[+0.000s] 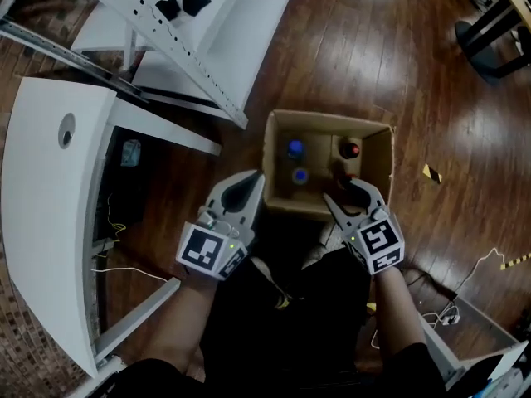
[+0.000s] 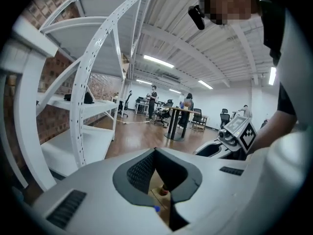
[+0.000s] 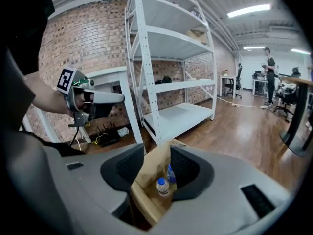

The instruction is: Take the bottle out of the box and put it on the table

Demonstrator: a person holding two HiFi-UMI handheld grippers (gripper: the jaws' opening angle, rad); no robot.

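Note:
An open cardboard box [image 1: 377, 152] stands on the wooden floor in front of me. Upright inside it are two blue-capped bottles [image 1: 294, 148] [image 1: 299, 176] and a red-capped bottle [image 1: 350, 149]. My left gripper [image 1: 249, 182] hangs shut and empty above the box's near left corner. My right gripper [image 1: 348, 192] is open over the near right edge, holding nothing. In the right gripper view the box wall [image 3: 149, 175] and both blue-capped bottles [image 3: 162, 186] [image 3: 170, 173] show between the jaws. The left gripper view shows the red cap [image 2: 165, 189] below the closed jaws.
A white curved table [image 1: 50, 189] stands to the left, with cables [image 1: 116, 222] beneath it. A white shelving rack [image 1: 191, 23] slants across the top left. More cables [image 1: 485, 264] and a chair base [image 1: 489, 44] lie to the right.

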